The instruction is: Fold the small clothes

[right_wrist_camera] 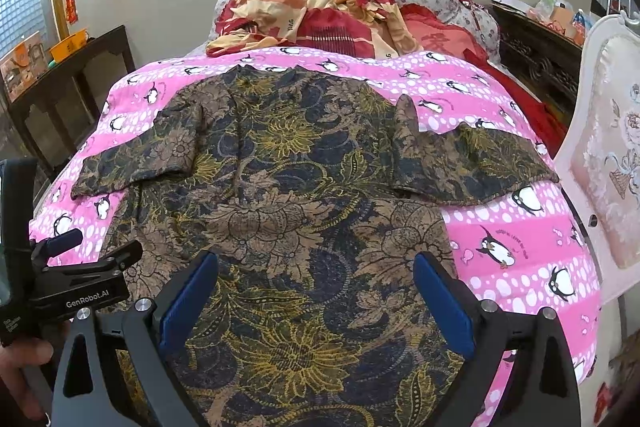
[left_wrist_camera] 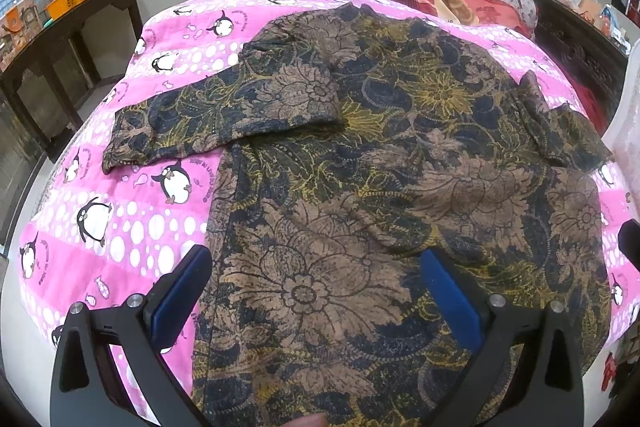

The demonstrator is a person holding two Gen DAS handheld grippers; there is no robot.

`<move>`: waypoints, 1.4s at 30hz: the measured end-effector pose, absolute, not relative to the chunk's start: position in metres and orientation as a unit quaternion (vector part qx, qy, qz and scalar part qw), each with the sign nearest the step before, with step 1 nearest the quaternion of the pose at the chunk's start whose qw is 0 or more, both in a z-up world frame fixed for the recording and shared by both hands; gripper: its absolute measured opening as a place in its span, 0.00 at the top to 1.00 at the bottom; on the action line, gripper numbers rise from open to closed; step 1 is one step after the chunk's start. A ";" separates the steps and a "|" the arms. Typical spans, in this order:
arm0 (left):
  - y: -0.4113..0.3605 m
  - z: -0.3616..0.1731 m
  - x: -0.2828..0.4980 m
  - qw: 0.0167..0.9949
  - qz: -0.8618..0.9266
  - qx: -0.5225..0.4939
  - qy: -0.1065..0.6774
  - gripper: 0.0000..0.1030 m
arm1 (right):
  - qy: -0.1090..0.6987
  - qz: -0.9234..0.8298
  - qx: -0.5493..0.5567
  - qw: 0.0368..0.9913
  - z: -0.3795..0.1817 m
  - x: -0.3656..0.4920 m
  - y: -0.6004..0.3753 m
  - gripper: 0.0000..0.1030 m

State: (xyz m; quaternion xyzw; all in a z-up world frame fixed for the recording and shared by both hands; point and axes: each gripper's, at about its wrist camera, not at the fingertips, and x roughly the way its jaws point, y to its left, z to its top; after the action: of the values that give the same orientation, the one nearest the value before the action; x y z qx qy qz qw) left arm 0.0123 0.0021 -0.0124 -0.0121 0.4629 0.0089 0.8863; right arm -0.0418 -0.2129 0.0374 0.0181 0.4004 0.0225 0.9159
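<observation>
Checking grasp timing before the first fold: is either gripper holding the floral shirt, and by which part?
Nothing is held. The left gripper and right gripper are both open above the floral shirt.

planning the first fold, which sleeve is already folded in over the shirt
The left sleeve: its upper part lies over the shirt. The right sleeve lies spread out on the blanket.

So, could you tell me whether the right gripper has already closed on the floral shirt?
No, the right gripper has its jaws spread wide above the floral shirt, gripping no cloth.
</observation>
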 end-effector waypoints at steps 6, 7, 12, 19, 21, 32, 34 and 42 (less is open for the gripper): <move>-0.001 -0.016 0.018 0.886 0.008 -0.008 0.464 0.00 | 0.407 0.021 0.022 0.913 0.030 -0.036 -0.217 0.03; -0.001 -0.018 0.020 0.885 0.008 -0.008 0.466 0.00 | 0.408 0.020 0.021 0.913 0.029 -0.034 -0.217 0.03; -0.001 -0.026 0.035 0.884 0.004 -0.011 0.468 0.00 | 0.410 0.014 0.016 0.912 0.020 -0.018 -0.218 0.03; 0.009 -0.047 0.094 0.891 0.001 -0.025 0.453 0.00 | 0.372 -0.002 -0.014 0.928 0.002 0.028 -0.218 0.03; 0.014 -0.061 0.110 0.887 0.018 -0.027 0.461 0.00 | 0.372 -0.007 -0.021 0.928 -0.012 0.044 -0.220 0.03; 0.013 -0.088 0.108 0.894 0.022 -0.021 0.448 0.00 | 0.445 0.001 -0.012 0.896 -0.084 0.073 -0.233 0.00; 0.012 -0.087 0.107 0.894 0.023 -0.021 0.446 0.00 | 0.445 0.002 -0.012 0.895 -0.084 0.073 -0.232 0.00; 0.011 -0.089 0.108 0.893 0.018 -0.027 0.448 0.00 | 0.455 0.000 -0.019 0.890 -0.086 0.075 -0.230 0.00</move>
State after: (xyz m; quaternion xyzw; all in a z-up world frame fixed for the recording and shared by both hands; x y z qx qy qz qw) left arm 0.1079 0.0105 -0.0889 -0.0273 0.4480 0.0181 0.8934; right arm 0.0751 -0.2303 -0.0859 -0.0187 0.4553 0.0002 0.8902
